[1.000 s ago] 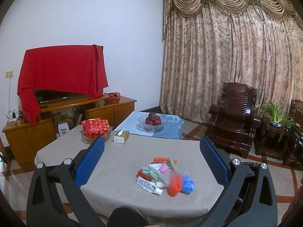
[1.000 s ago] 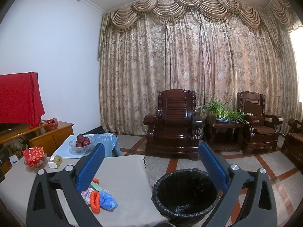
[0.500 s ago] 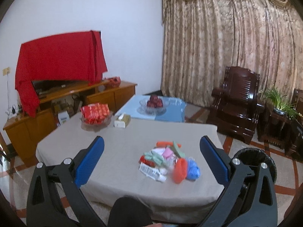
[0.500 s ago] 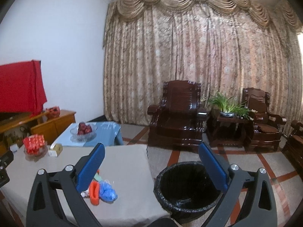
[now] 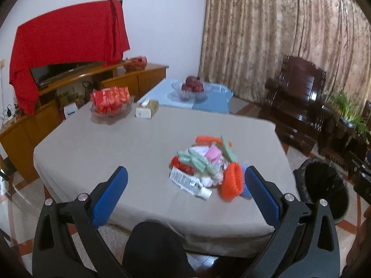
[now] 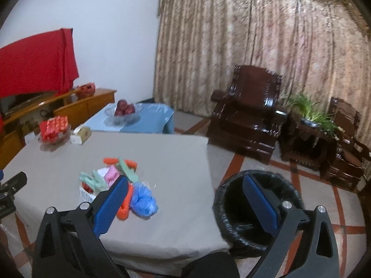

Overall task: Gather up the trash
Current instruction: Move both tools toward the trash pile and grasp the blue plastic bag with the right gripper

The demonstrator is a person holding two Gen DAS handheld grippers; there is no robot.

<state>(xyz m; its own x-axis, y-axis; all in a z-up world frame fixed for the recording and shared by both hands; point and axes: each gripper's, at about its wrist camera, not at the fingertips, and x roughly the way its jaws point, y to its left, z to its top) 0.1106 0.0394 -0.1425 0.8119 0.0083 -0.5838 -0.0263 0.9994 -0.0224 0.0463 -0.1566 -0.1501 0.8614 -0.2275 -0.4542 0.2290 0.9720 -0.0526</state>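
Left gripper [image 5: 185, 183] and right gripper [image 6: 185, 194], both spread wide and empty, above the table [image 5: 129, 143]. The trash pile [image 5: 206, 166] lies near the table's edge, the black-lined bin [image 6: 255, 210] on the floor just beside.

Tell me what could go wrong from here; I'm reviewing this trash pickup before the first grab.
The trash pile is a loose tangle, so one pinch by the open left gripper may drag neighbours along or scatter them. The bin stands on the floor past the table edge, so a weakly held piece could drop short. The blue crumpled item looks soft and may slip from the right gripper.
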